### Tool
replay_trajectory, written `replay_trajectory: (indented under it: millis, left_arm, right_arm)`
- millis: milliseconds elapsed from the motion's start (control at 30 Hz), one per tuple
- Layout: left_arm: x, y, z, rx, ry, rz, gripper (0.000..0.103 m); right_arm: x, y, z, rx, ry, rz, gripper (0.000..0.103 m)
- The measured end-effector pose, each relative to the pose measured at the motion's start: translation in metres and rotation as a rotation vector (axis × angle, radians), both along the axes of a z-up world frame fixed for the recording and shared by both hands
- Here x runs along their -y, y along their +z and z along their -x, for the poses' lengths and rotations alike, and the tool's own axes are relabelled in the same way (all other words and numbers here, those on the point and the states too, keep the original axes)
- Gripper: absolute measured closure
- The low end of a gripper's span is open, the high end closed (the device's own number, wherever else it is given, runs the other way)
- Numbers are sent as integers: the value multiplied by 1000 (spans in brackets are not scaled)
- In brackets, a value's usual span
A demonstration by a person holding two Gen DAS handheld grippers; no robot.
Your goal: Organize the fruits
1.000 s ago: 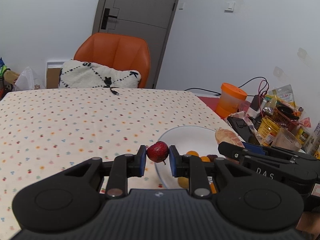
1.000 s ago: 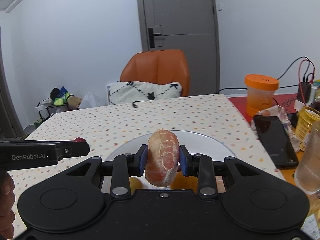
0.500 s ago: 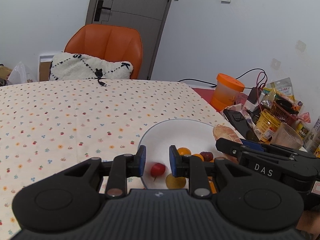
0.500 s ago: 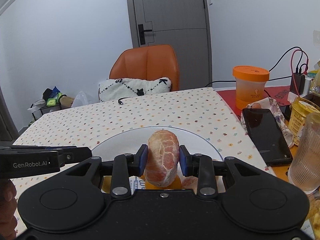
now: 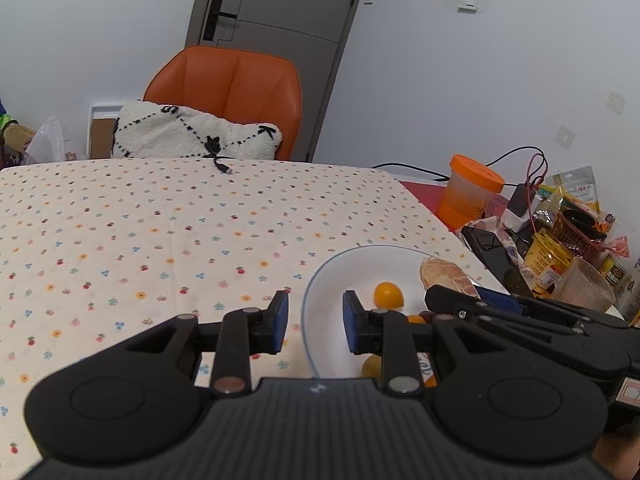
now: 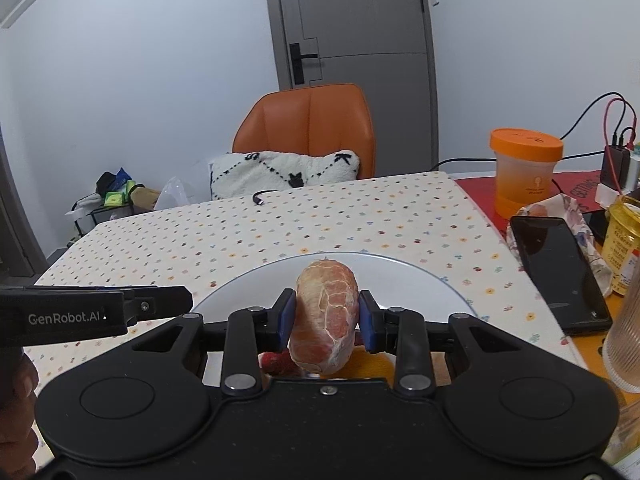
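My left gripper [image 5: 314, 322] stands open with nothing between its fingers, right over the left rim of the white plate [image 5: 352, 264]. On the plate lie a small orange fruit [image 5: 388, 295] and further small fruits partly hidden behind the fingers. My right gripper [image 6: 327, 316] is shut on a peeled pinkish pomelo segment [image 6: 326, 316] and holds it above the same plate [image 6: 420, 276]. A small red fruit [image 6: 276, 362] shows on the plate below that segment. The segment [image 5: 446, 276] and the right gripper's side also show at the right of the left wrist view.
The table carries a dotted tablecloth [image 5: 160, 220]. At the right sit an orange-lidded jar [image 6: 524, 168], a black phone [image 6: 560, 268], a ribbed glass [image 6: 624, 344], snack packs [image 5: 572, 200] and cables. An orange chair [image 5: 232, 88] with a white cushion stands beyond the far edge.
My left gripper opened and let the small red fruit fall onto the plate, then drew back to the left. The right gripper kept its hold on the pomelo segment over the plate.
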State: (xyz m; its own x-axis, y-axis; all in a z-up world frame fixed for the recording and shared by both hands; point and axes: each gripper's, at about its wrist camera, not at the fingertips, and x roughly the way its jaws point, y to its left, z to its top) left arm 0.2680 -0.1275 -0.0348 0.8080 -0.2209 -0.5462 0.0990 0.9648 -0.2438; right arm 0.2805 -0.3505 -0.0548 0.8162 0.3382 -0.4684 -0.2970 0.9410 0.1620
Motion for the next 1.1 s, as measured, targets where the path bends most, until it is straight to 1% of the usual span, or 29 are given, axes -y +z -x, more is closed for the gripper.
replay_trajectory:
  millis: [67, 100, 133, 167, 200, 233, 333, 500, 600, 633, 700, 800, 967, 1100]
  left_arm:
    - [-4, 1, 2, -2, 5, 0, 75]
    - [-5, 1, 3, -3, 8, 0, 74]
    - [-7, 2, 4, -2, 10, 1, 74]
    - [-9, 2, 5, -1, 12, 2, 72]
    - [-10, 3, 7, 1, 14, 3, 70]
    - [-12, 4, 8, 3, 18, 3, 68]
    - [-16, 7, 13, 10, 28, -1, 64]
    - [-24, 11, 23, 20, 45, -1, 48]
    - [-29, 13, 29, 26, 56, -3, 42]
    - [-30, 14, 31, 29, 59, -3, 41]
    - [-33, 17, 36, 34, 64, -7, 33]
    - [-37, 20, 44, 46, 73, -13, 28]
    - [-43, 22, 55, 50, 79, -17, 23]
    - [-48, 23, 63, 40, 75, -22, 16]
  right_arm:
    - [-4, 1, 1, 1, 8, 4, 71]
    - [-6, 2, 2, -3, 15, 4, 69]
    - [-7, 3, 3, -1, 25, 2, 64]
    - [-8, 4, 6, 12, 25, 4, 61]
    - [-9, 6, 8, 23, 19, 11, 56]
    - [-9, 7, 9, 29, 14, 15, 55]
    - [-7, 12, 12, 31, 5, 7, 55]
    - [-2, 18, 18, 36, -8, 4, 55]
    - [-4, 21, 24, 39, -5, 9, 55]
    - [-5, 21, 26, 40, -4, 9, 54]
    - [-6, 22, 29, 41, -3, 9, 51]
    - [-8, 22, 36, 41, -1, 8, 50]
    - [-10, 23, 47, 38, -1, 3, 50]
    - [-11, 25, 57, 35, -7, -6, 46]
